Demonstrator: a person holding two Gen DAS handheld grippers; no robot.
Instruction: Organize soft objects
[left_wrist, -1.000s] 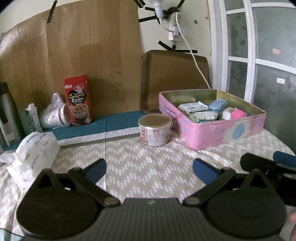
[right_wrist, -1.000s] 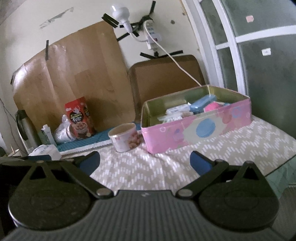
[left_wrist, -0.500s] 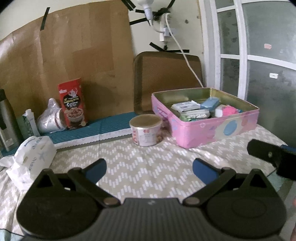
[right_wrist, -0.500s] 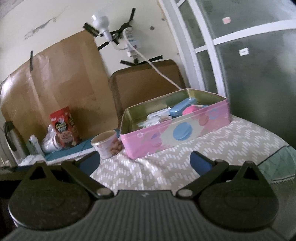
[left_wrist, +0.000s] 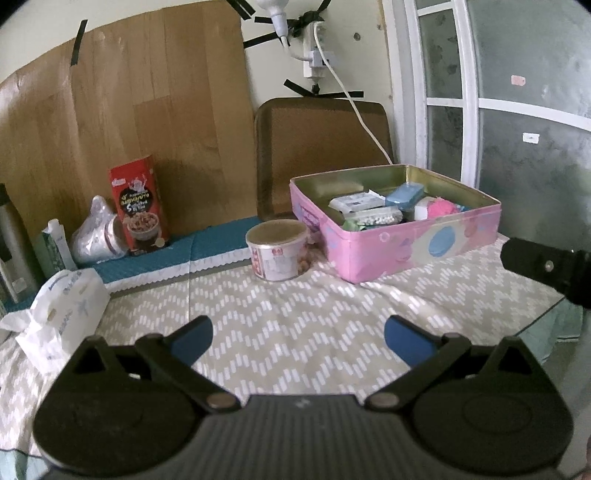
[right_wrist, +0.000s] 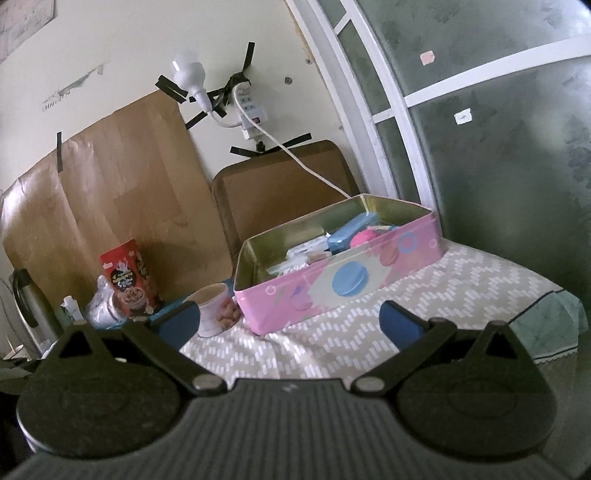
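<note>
Here, both the left hand-held gripper (left_wrist: 297, 334) and right hand-held gripper (right_wrist: 290, 319) hover spread and empty above the chevron-patterned table (left_wrist: 295, 306); the open pink rectangular tin (left_wrist: 402, 247) of soft items lies ahead-right, best approached slowly from above.

The pink tin (left_wrist: 399, 247) sits open on the chevron cloth, right next to the paper cup (left_wrist: 277, 249). Inside it: a fuzzy pink ball (left_wrist: 441, 207) by the near wall, a blue pouch (left_wrist: 404, 192) behind it, white packets (left_wrist: 356, 202) beside those.
</note>
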